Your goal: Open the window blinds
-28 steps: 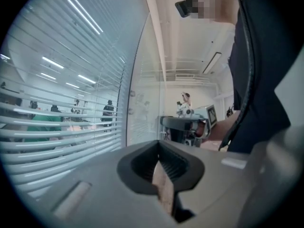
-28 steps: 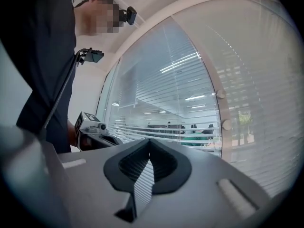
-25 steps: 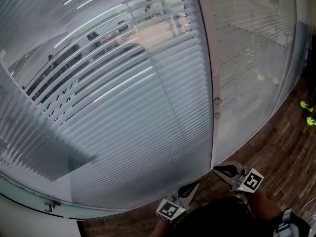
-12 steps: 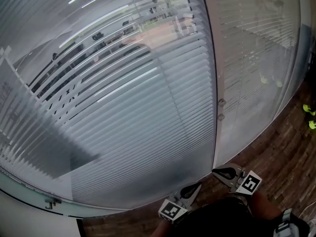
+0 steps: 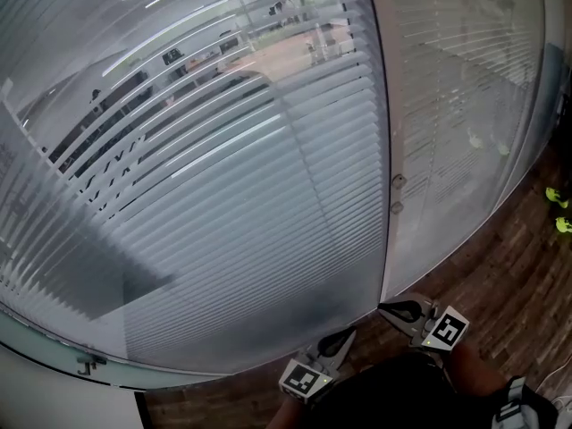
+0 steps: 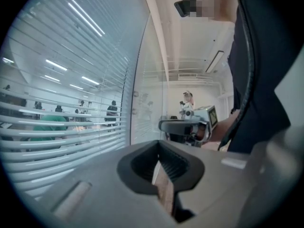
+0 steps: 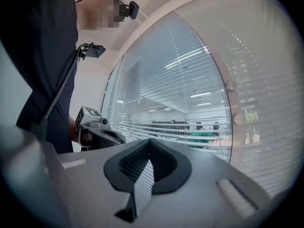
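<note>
Filling most of the head view, the window blinds hang as a wide sheet of pale horizontal slats, ahead of both grippers and well apart from them. Through the gaps in the upper slats a lit room shows; lower down the slats read as an almost unbroken grey-white face. In the left gripper view the same slats run across the left half, with people and long ceiling lights visible between them. In the right gripper view they curve across the middle and right.

A slim upright post bounds the blinds on the right; two small round knobs sit on it, one just above the other. Beyond the post a second blind covers the next pane.

The floor is dark brown wood in narrow boards, running along the foot of the glass. Two small yellow-green things lie at the far right edge, too small to make out.

The left gripper sits low in the head view, just in front of the person's dark top; its jaws are pressed together on nothing. The right gripper sits just beside it, nearer the foot of the post; its jaws are likewise closed tight and empty. Each gripper shows in the other's view, held level.
</note>
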The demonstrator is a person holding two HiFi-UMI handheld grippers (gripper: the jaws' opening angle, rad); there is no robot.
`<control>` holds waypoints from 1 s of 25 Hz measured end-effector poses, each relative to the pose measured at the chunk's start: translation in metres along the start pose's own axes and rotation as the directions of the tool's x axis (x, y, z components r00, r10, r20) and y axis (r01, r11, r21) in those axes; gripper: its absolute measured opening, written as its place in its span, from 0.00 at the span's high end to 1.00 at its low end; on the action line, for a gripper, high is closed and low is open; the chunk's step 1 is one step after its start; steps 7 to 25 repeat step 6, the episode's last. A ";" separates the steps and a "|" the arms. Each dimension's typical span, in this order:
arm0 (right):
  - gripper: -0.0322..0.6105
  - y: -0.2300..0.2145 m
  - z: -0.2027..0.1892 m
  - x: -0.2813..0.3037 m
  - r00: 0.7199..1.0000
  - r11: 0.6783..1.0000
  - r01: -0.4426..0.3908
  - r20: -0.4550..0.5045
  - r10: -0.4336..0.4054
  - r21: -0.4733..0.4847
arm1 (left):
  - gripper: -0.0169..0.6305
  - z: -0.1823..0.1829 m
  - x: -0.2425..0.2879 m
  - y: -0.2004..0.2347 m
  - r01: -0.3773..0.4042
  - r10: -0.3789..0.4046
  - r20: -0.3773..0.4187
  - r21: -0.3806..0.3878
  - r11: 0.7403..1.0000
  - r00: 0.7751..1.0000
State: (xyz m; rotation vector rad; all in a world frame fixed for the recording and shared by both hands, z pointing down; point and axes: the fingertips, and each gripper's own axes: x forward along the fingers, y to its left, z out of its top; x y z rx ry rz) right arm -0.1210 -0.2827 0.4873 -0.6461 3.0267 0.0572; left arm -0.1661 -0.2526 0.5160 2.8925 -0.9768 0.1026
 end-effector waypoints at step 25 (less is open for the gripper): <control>0.94 0.000 0.000 0.003 1.000 1.000 -0.006 0.006 0.006 0.000 | 0.97 0.009 -0.002 0.004 -0.014 0.014 -0.020 0.007 1.000 1.000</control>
